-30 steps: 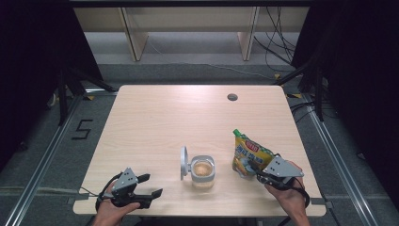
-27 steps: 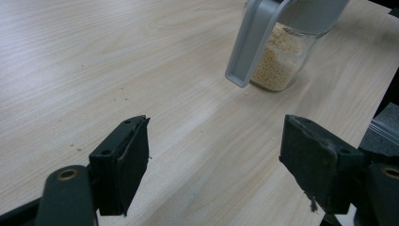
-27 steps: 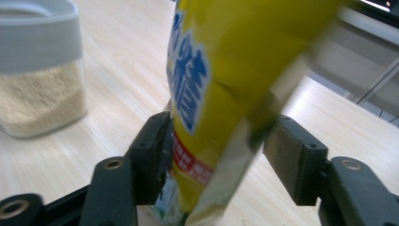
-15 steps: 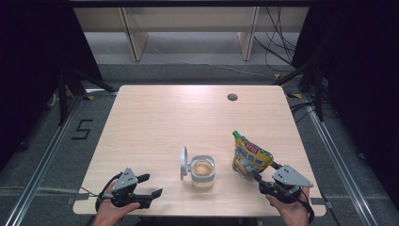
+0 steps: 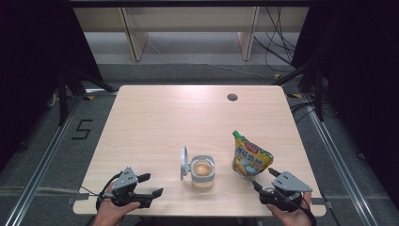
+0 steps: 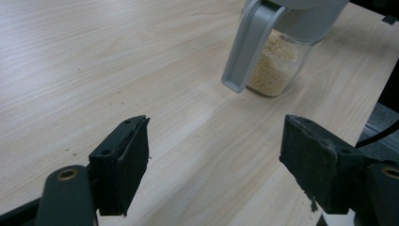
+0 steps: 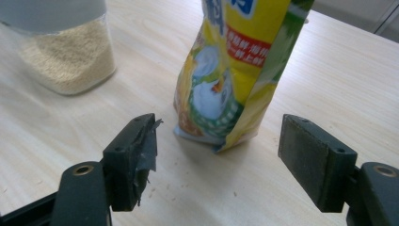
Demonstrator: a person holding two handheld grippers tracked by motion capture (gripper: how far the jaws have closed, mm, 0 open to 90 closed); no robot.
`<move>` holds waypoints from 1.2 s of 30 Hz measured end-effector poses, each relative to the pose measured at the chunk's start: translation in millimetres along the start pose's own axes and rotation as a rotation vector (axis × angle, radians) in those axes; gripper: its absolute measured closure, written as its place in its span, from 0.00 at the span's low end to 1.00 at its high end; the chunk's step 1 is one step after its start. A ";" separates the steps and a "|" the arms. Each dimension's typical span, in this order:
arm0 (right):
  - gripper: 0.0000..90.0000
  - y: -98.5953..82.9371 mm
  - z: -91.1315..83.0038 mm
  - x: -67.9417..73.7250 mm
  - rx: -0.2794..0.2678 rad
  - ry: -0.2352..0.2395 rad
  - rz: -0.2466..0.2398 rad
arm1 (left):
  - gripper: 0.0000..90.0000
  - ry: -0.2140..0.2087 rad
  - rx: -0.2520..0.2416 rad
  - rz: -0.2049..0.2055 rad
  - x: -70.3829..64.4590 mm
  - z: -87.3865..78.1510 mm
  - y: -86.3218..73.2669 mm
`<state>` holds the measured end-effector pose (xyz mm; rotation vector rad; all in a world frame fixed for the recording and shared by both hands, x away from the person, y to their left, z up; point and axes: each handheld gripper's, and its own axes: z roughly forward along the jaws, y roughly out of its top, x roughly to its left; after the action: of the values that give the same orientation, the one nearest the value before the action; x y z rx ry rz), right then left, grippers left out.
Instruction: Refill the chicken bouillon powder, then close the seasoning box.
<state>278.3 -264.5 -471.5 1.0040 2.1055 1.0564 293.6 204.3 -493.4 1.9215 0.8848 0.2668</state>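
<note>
Pouch point(image 5: 251, 159): upright, table point(image 5: 169, 117) front-right, just beside jar point(image 5: 203, 171).
Jar: front-centre, lid point(image 5: 184, 163) flipped open, part-filled w/ pale grains.
R gripper point(image 5: 265, 180): jaws spread, empty, just short of pouch, aimed at its base.
L gripper point(image 5: 151, 184): jaws spread, empty, near front edge, well apart from jar.
Step, est.: pouch standing free, R gripper poised beside it.
Next, if refilling: R closes mid-pouch, not top; L steadies jar; lift, tip spout over mouth.

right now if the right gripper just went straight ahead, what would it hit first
Most likely the yellow snack bag. It stands upright just ahead of the open right gripper, roughly between the jaws. The jar sits off to one side, out of that line. Depth is hard to judge.
</note>
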 end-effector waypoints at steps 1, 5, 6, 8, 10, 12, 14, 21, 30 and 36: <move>0.32 -0.9 -1.4 2.7 0.014 0.007 0.029 | 0.26 -0.004 0.000 -0.002 -0.3 -0.2 0.1; 0.31 -3.6 -2.8 1.9 0.032 0.008 0.014 | 0.26 -0.007 -0.003 0.011 1.4 -0.1 1.8; 0.31 -4.1 -3.7 3.4 0.042 0.004 0.028 | 0.26 -0.003 0.005 0.011 1.3 -0.5 2.2; 0.30 -5.2 -4.5 4.9 0.055 0.011 0.028 | 0.26 0.001 0.005 0.016 1.3 -0.7 2.6; 0.30 -6.4 -4.4 6.1 0.067 0.012 0.030 | 0.26 -0.006 0.004 0.022 0.6 -1.0 3.2; 0.31 -7.6 -4.3 7.2 0.084 0.022 0.035 | 0.26 -0.005 -0.003 0.023 -0.1 -0.1 3.7; 0.31 -7.8 -4.1 7.2 0.080 0.015 0.029 | 0.26 -0.008 0.000 0.025 -0.9 0.3 4.2; 0.31 -9.1 -3.6 8.6 0.109 0.035 0.031 | 0.33 -0.019 -0.012 0.028 -4.1 0.2 9.4; 0.32 -10.2 -5.2 7.3 0.108 0.021 0.018 | 0.72 -0.058 -0.028 0.101 -10.1 -4.6 15.8; 0.32 -10.1 -4.8 7.0 0.113 0.028 0.005 | 0.99 -0.033 -0.043 0.164 -15.8 -8.0 26.3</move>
<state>267.1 -264.8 -478.6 1.0543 2.2066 0.9684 290.4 192.0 -464.3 1.9557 0.6949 0.3481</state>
